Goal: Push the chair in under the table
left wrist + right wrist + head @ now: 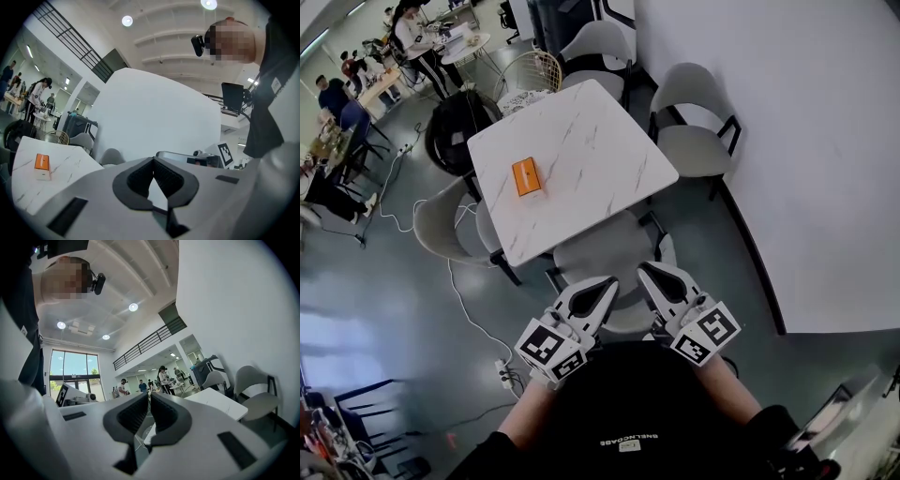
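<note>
Left gripper: jaws closed together, nothing held. Right gripper: jaws all but together, a sliver of gap, nothing between them. Both sit side by side over the chair's curved back; contact cannot be told.

Chair: pale grey, rounded shell seat, dark legs. It stands at the near edge of the white marbled table, seat partly under the top.

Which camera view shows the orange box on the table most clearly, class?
The head view: it looks down on the whole orange box on the white table. The left gripper view shows it small, at a low angle. The right gripper view shows the table, not the box.
</note>
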A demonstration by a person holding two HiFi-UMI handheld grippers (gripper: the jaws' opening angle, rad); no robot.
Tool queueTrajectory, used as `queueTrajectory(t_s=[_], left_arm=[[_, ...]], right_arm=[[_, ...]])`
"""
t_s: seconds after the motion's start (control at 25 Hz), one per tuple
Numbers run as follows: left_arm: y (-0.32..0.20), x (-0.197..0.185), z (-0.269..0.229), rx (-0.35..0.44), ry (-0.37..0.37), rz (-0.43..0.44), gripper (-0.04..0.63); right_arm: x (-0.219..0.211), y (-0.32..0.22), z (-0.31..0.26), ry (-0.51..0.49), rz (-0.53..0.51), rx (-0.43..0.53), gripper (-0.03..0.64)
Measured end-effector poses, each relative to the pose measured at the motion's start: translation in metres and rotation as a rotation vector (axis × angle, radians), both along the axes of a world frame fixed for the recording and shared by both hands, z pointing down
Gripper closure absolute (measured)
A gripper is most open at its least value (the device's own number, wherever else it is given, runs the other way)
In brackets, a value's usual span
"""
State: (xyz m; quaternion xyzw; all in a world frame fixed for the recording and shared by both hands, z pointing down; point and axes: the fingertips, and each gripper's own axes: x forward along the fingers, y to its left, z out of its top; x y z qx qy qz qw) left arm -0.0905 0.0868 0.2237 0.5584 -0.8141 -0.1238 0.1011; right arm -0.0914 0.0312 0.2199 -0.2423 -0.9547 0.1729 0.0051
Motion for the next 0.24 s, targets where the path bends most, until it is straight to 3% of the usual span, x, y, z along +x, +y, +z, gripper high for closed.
queueTrajectory(t_s=[0.24], left_arm=[[0.0021,0.0065,-0.0003,-0.002,-0.007,0.028,0.591]], right_arm=[[0.0018,0.0007,0.0011,-0.005,0.006,-0.002,0.589]])
